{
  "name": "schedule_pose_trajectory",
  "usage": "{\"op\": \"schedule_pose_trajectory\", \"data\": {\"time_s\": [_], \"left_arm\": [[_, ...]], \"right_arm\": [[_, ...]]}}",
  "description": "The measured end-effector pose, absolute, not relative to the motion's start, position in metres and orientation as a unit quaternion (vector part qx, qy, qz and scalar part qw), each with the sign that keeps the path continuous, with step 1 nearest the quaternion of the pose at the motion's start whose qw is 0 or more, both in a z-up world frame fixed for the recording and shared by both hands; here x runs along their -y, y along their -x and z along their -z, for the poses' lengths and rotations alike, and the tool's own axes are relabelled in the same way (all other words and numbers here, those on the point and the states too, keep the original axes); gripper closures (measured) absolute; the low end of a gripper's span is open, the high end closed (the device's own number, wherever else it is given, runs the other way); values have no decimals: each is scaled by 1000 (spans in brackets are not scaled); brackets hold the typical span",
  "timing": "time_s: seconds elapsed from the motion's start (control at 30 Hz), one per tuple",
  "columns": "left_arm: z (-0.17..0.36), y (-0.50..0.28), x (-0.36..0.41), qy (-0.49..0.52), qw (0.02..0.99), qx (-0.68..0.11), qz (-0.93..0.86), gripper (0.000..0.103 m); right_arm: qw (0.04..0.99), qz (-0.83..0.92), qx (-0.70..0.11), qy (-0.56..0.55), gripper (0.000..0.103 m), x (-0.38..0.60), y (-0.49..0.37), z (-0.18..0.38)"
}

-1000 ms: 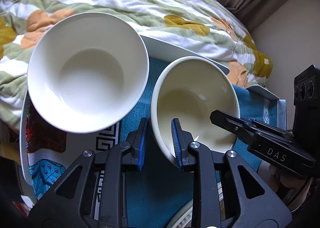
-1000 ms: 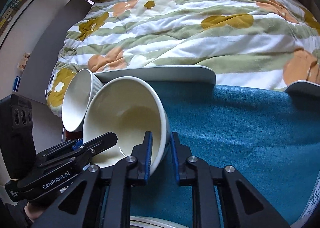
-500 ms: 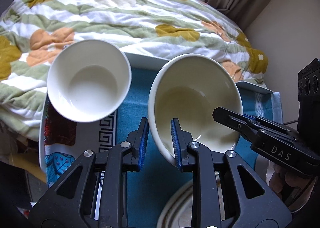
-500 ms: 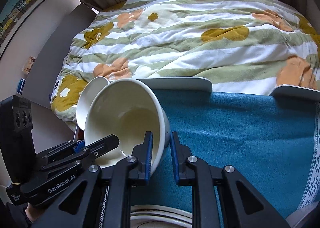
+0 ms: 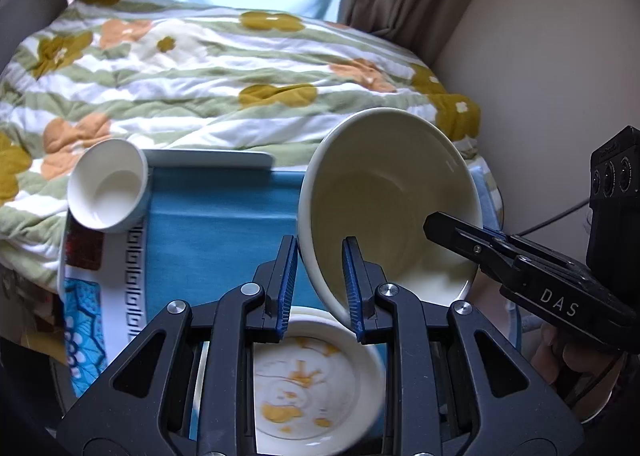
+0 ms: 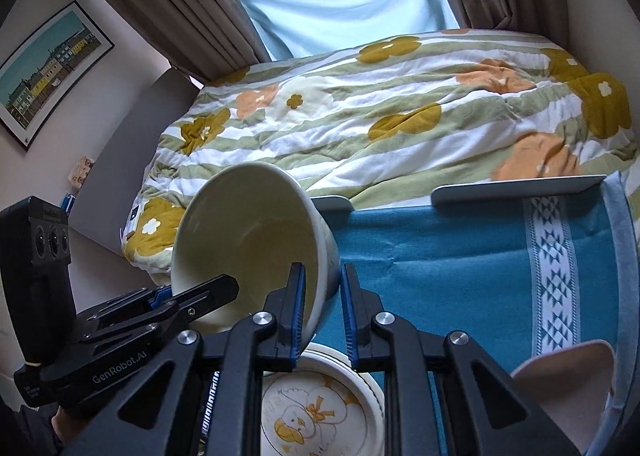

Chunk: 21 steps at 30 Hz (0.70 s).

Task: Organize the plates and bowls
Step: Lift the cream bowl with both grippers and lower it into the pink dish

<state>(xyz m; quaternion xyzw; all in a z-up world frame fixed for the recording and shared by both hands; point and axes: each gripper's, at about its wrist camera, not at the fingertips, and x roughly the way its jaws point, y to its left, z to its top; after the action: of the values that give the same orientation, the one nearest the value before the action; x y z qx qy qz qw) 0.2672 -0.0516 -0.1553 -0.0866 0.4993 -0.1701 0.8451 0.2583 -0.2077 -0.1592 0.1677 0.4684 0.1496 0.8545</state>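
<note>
A cream bowl [image 5: 384, 200] hangs tilted in the air, held by both grippers at opposite sides of its rim. My left gripper [image 5: 319, 256] is shut on the near rim, one pad inside the bowl and one outside. My right gripper [image 6: 320, 284] pinches the other side of the cream bowl [image 6: 244, 236] the same way. Below the bowl a white plate with a yellow duck drawing [image 6: 312, 416] lies on the blue cloth [image 6: 440, 256]. A small white bowl [image 5: 106, 192] stands at the cloth's far left corner.
A bed with a flowered quilt [image 5: 208, 76] lies right behind the table. White tray edges [image 6: 516, 190] sit along the table's far side. A pale beige dish [image 6: 568, 384] is at the near right. Wall and curtains close in on the right.
Both grippers have risen and pulled back with the cream bowl between them. The small white bowl now looks farther away, and the duck plate has come into view underneath.
</note>
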Motion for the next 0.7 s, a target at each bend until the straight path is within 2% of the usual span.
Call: {"op": "schedule_pose_trajectory", "data": {"time_s": [0.3,0.47,0.7], "left_arm": [[150,-211,178,83,835,-508,196,83],[174,-192,230,78,814,-539,202,83],[217,-187,269,22,787,-584,199,83]], "right_arm": [[858,-124,-469,-167,87,317,-191,152],[845,-104,-495,-173,87,367,-162,170],[820,-86,-533,-191,87,394,-142,213]]}}
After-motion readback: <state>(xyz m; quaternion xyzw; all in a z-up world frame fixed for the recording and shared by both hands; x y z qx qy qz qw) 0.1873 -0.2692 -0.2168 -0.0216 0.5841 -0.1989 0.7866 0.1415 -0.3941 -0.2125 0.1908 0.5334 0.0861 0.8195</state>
